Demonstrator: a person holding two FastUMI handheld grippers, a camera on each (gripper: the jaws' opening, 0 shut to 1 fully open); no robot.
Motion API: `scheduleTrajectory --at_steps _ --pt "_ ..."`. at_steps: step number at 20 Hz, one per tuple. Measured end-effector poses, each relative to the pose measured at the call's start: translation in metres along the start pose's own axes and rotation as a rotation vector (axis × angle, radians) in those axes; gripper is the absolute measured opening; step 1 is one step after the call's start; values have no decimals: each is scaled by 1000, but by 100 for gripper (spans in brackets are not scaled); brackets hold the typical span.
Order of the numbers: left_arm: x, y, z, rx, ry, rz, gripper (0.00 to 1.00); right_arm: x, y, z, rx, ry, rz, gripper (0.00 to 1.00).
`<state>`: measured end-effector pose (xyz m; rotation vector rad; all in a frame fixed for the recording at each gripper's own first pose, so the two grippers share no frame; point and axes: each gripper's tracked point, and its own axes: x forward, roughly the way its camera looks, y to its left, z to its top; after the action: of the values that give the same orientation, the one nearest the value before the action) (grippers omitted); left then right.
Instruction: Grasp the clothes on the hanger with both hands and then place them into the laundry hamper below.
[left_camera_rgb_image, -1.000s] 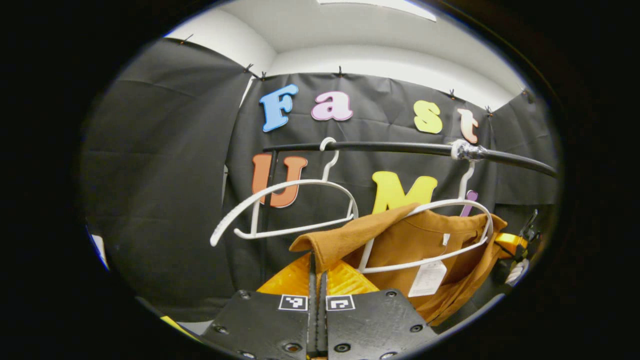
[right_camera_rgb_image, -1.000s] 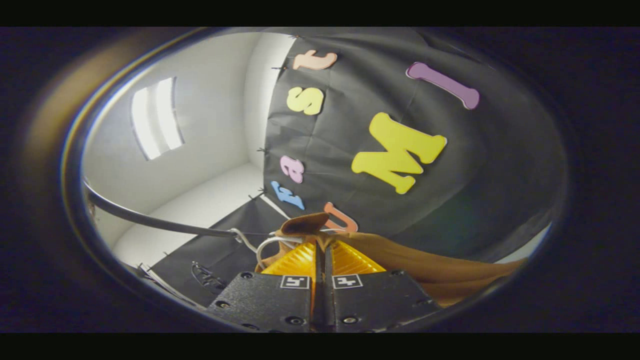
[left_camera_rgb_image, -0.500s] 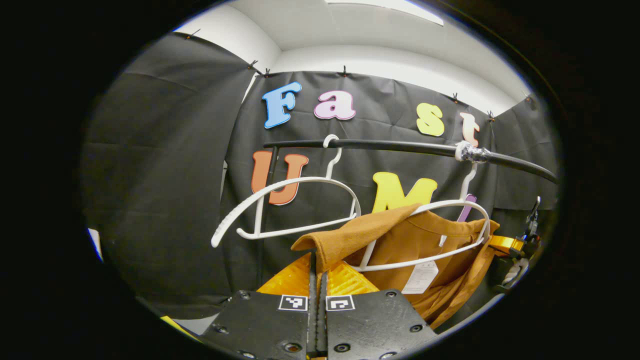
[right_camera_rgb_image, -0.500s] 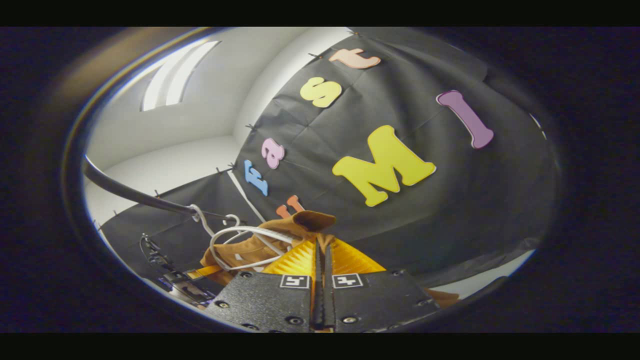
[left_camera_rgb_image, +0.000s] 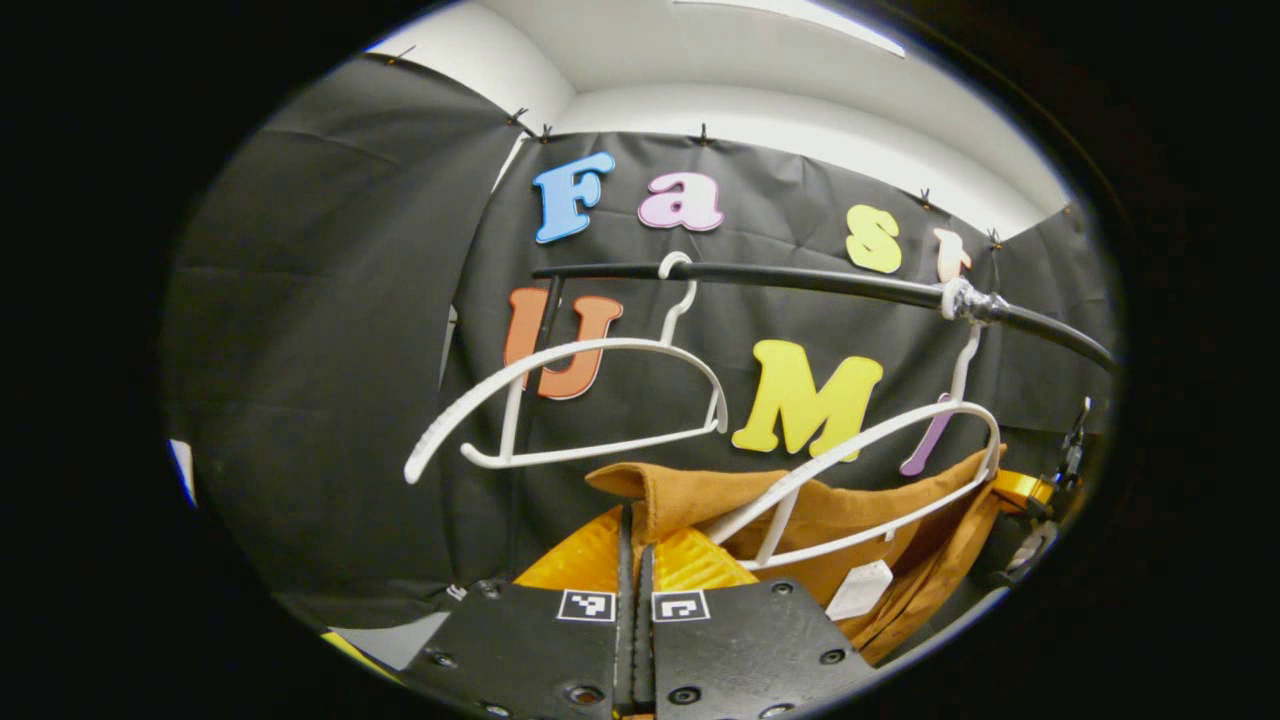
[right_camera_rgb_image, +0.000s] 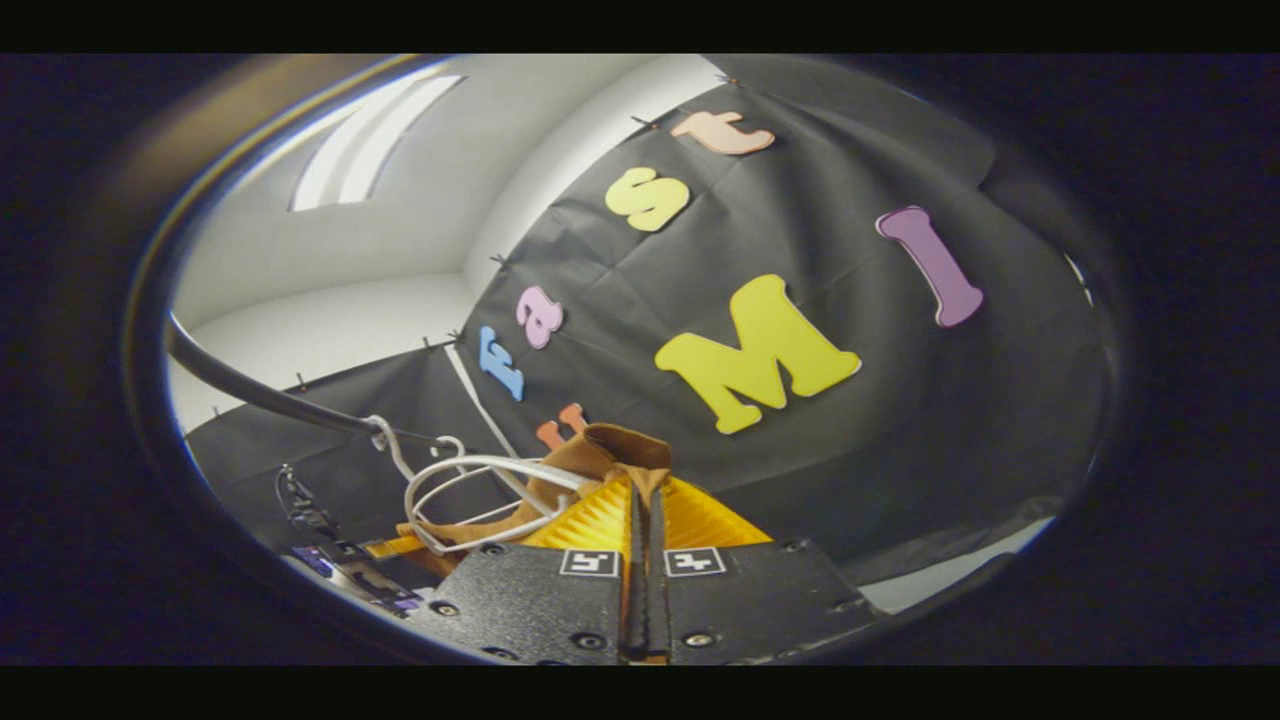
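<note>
Shirt, brown, hangs low across the right white hanger, draped below its upper arm and behind its lower bar, a white tag dangling near the bottom edge. Left gripper: fingers pressed together on a fold of the shirt's near shoulder; the cloth rises just above the fingertips and spreads right from there. A second hanger, bare, hangs to the left on the same black rail, clear of the shirt. In the left gripper view, the right gripper's body shows at the far right edge, at the shirt's other end. Right gripper: fingers closed on the shirt, a bunched fold sticking up directly over the tips; the rest of the cloth trails left and down toward the hanger. In the right gripper view, the hanger's hook sits on the rail, and the left gripper shows low at left, beyond the cloth. Shirt spans between the two grips, partly off the hanger.
</note>
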<state>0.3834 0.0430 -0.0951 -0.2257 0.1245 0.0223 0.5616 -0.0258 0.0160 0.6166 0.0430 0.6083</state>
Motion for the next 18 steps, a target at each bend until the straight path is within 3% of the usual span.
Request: scheduleTrajectory --at_steps 2,3,6,7,9,10,15,16,17,18 --pt "2 3 -6 -21 14 -9 5 1 -12 -9 3 22 -39 3" --pt "-1 4 -7 -33 18 -11 0 1 -15 -15 -21 43 -56 3" --pt "-7 21 -22 -39 39 29 5 -3 -4 -39 -45 89 -43 3" --pt "-10 26 -29 -55 53 43 0 -3 -4 -48 -40 103 -43 3" --pt "-19 38 -44 -76 74 80 5 -7 -5 -67 -23 138 -45 3" --pt "-24 42 -52 -65 86 97 0 -10 -7 -76 -21 155 -48 3" --pt "-49 35 -92 9 169 97 0 -30 -15 -122 -30 250 -88 2" --pt "-54 32 -99 27 185 89 5 -34 -13 -129 -30 264 -91 2" --pt "-55 27 -102 47 194 79 0 -36 -9 -133 -27 275 -86 3" --pt "-56 20 -104 64 203 66 5 -36 0 -137 -24 281 -77 3"
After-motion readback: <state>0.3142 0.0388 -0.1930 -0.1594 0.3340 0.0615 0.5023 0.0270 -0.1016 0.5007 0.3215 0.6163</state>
